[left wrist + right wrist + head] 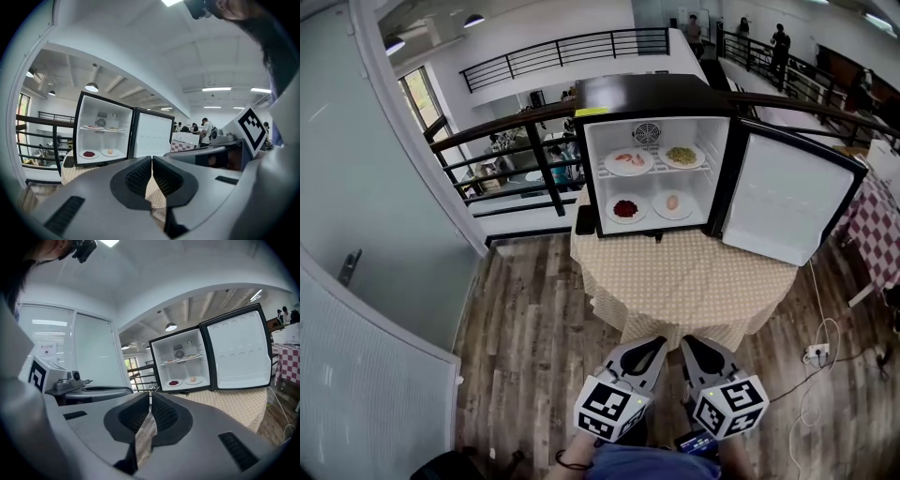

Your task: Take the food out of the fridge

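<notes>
The fridge (647,94) stands open on the surface (684,277), with plates of food (629,160) inside it. The left gripper (654,345) and right gripper (690,345) (both squeezed closed, holding nothing) are well back from the fridge, equally near.

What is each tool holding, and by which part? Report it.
Nothing. The left tool and right tool are both shut and empty; the food sits in the fridge.
</notes>
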`<state>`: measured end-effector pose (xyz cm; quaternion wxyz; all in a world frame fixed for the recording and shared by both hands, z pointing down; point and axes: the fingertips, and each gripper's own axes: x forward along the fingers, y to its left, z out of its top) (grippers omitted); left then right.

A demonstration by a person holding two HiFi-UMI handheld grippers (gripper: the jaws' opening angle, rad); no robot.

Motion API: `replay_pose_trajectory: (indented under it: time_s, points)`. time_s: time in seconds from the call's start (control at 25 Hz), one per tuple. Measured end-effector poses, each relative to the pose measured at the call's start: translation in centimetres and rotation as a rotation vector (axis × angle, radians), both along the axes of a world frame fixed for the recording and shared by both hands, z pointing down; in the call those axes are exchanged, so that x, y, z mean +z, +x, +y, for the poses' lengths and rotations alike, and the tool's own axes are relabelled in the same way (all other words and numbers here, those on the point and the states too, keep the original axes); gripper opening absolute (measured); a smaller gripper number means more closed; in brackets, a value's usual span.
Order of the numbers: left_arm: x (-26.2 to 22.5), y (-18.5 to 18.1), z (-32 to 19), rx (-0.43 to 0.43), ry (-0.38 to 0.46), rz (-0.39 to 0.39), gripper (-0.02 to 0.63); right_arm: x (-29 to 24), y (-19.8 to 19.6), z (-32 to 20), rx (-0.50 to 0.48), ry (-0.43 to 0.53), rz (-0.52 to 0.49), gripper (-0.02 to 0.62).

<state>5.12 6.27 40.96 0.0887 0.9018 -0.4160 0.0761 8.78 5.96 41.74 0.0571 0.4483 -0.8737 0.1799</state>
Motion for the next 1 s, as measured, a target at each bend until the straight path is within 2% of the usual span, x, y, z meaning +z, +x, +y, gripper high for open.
replay_pose_trajectory:
  time_s: [0.52,1.0]
  points:
    - [0.3,-4.4,-11.6,0.063,-0.019,0.042,0.017,1.3,-4.4,-10.2,0.056,-0.047,0.017,0.028]
    - [0.5,-8.1,-16.0,0.086,-0.014,0.067,0.017,1.9,-7.0,-14.2,0.129,-0.079,0.009,0.028]
